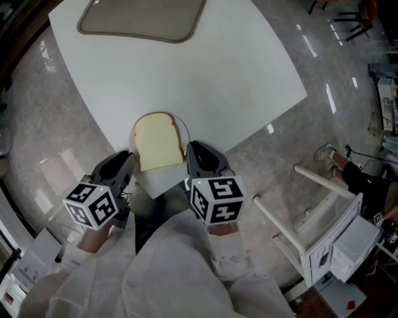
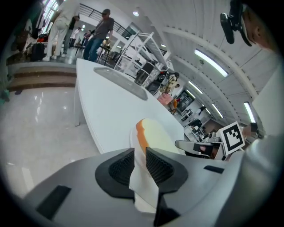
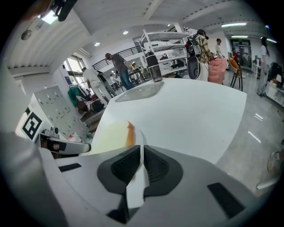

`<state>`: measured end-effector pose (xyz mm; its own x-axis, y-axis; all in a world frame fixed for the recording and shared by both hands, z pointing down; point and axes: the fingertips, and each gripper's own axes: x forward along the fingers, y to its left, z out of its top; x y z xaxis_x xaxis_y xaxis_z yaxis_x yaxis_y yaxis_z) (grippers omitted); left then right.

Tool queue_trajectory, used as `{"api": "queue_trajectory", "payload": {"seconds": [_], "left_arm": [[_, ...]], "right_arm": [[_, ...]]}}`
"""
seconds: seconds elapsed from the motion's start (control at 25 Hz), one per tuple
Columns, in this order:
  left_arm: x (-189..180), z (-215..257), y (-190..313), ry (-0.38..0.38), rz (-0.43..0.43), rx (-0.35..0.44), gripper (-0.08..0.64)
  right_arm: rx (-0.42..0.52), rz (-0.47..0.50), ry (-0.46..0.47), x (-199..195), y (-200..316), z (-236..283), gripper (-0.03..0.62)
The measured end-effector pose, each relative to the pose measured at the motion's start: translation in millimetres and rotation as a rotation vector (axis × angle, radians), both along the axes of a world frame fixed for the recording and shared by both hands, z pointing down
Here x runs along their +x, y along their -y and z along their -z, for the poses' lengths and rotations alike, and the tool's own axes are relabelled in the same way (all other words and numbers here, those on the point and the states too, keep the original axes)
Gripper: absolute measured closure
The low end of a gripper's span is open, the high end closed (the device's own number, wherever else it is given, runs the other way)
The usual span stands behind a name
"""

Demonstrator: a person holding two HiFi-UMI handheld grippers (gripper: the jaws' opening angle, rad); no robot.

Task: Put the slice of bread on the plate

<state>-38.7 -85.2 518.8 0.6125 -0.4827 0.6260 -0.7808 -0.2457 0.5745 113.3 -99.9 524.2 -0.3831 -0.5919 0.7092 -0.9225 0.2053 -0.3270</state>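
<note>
A slice of bread (image 1: 158, 145) with a light crust lies flat on a thin white plate (image 1: 159, 181) at the near corner of the white table (image 1: 205, 74). The plate hangs partly past the table's edge. My left gripper (image 1: 130, 164) is shut on the plate's left rim and my right gripper (image 1: 188, 156) is shut on its right rim. In the left gripper view the plate (image 2: 144, 188) runs between the shut gripper (image 2: 140, 162), with the bread (image 2: 153, 135) beyond. The right gripper view shows the same: the gripper (image 3: 142, 164) pinches the plate (image 3: 136, 188), bread (image 3: 111, 133) ahead.
A grey tray (image 1: 143, 18) lies at the table's far end. A white rack (image 1: 317, 217) stands on the glossy floor to the right. Boxes (image 1: 28, 261) sit at the lower left. Several people and shelves are far behind the table.
</note>
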Motion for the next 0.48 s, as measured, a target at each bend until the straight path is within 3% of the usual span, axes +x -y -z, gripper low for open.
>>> {"api": "queue_trajectory", "payload": {"seconds": [0.08, 0.16, 0.48], "left_arm": [[-1.7, -4.1, -3.6, -0.018, 0.011, -0.034, 0.494], [-1.3, -6.6, -6.8, -0.017, 0.006, -0.050, 0.489], [-4.1, -14.0, -11.6, -0.012, 0.004, -0.083, 0.489]], "right_arm": [[-0.003, -0.002, 0.005, -0.1, 1.0, -0.3, 0.571], [-0.017, 0.001, 0.015, -0.1, 0.7, -2.3, 0.506], [-0.043, 0.018, 0.023, -1.3, 0.3, -9.8, 0.503]]}}
